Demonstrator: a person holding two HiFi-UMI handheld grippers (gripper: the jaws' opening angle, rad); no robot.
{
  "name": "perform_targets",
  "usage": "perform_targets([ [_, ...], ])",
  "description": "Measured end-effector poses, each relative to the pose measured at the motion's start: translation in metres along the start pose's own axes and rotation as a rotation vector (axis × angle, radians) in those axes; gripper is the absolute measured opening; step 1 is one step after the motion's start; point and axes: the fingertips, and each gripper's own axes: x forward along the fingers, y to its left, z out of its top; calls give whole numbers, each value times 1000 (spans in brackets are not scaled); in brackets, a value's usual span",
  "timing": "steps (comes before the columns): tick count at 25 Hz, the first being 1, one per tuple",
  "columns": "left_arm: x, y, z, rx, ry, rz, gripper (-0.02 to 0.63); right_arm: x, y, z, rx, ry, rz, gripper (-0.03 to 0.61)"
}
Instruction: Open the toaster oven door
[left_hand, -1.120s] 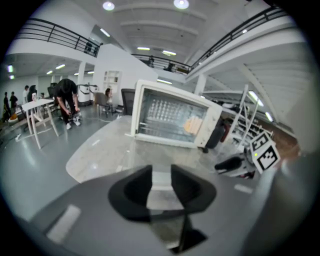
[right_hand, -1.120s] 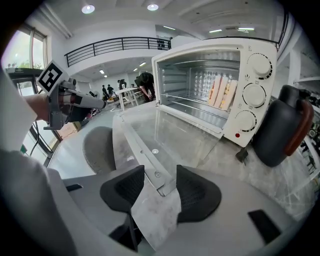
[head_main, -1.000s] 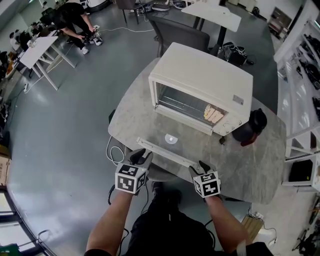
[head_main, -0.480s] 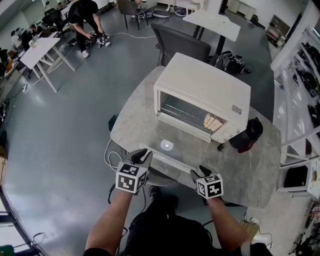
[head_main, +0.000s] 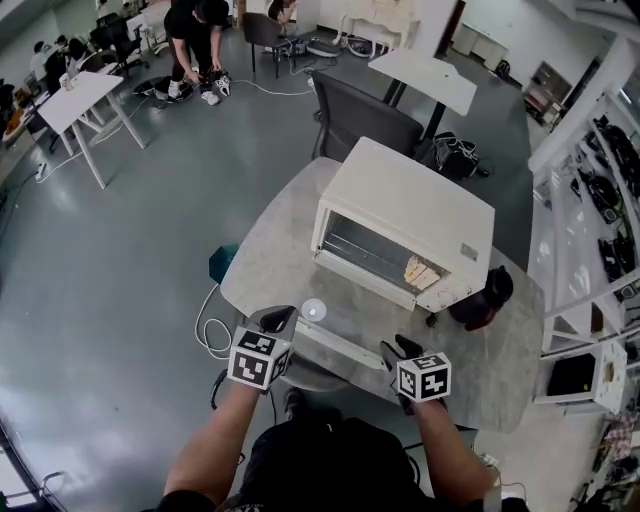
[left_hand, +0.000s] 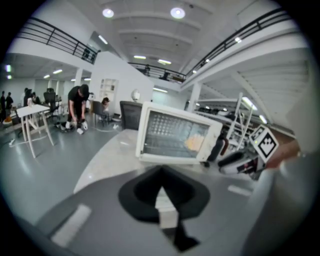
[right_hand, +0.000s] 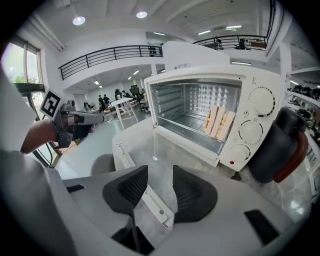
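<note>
"Where was the toaster oven door (head_main: 352, 318)?"
"Folded down flat before the toaster oven (head_main: 405, 210) on the tabletop (head_main: 270, 245). Its handle (right_hand: 155, 206) lay between the right claw's (right_hand: 160, 170) closing pads, untouched."
"And the left claw (left_hand: 161, 172)?"
"Pinched shut, with an unidentifiable white piece at its pads."

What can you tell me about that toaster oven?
The toaster oven is a cream metal box on the grey table. Its glass door lies folded down flat, handle toward the person, between the right gripper's closing jaws. Inside: a wire rack and bread slices; three knobs at its right.
</note>
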Motion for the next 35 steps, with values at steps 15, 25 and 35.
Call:
perform_targets([
  [15, 18, -33, 67, 17, -84, 2, 9, -55, -33, 72, -24, -227, 63, 38],
  [25, 16, -81, 110, -4, -166, 46, 9, -87, -68, 88, -47, -318, 172, -6],
  [35, 9, -117, 142, 6, -257, 125, 9, -125, -87, 120, -93, -448, 283, -6],
])
